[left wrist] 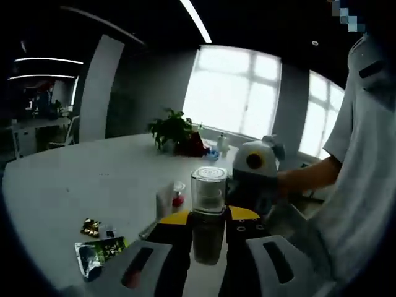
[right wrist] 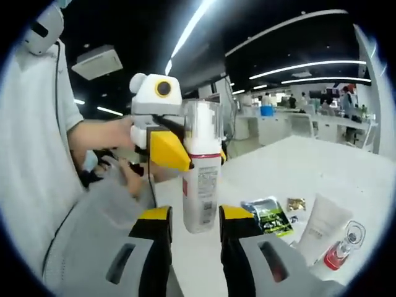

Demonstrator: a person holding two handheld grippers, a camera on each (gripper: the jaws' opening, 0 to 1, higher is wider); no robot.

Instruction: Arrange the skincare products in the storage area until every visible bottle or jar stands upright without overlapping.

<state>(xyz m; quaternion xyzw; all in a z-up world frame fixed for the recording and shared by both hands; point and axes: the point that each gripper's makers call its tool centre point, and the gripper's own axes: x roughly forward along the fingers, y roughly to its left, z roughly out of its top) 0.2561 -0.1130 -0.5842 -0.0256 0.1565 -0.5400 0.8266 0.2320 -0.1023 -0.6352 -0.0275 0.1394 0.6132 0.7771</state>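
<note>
The left gripper (left wrist: pixel 208 232) clamps the clear-capped bottle (right wrist: pixel 201 173) upright, seemingly for standing it on the table (right wrist: pixel 322 167), while the right gripper (right wrist: pixel 195 223) waits with jaws apart.

bottle (left wrist: pixel 208 210) base hidden between claw fingers.

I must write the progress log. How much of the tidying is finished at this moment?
Done: nothing looks arranged yet. In hand: the left tongs hold a white bottle with a clear cap, upright above the table, between the right tongs. Left: a white tube and a small clear bottle lie flat beside foil sachets.
</note>
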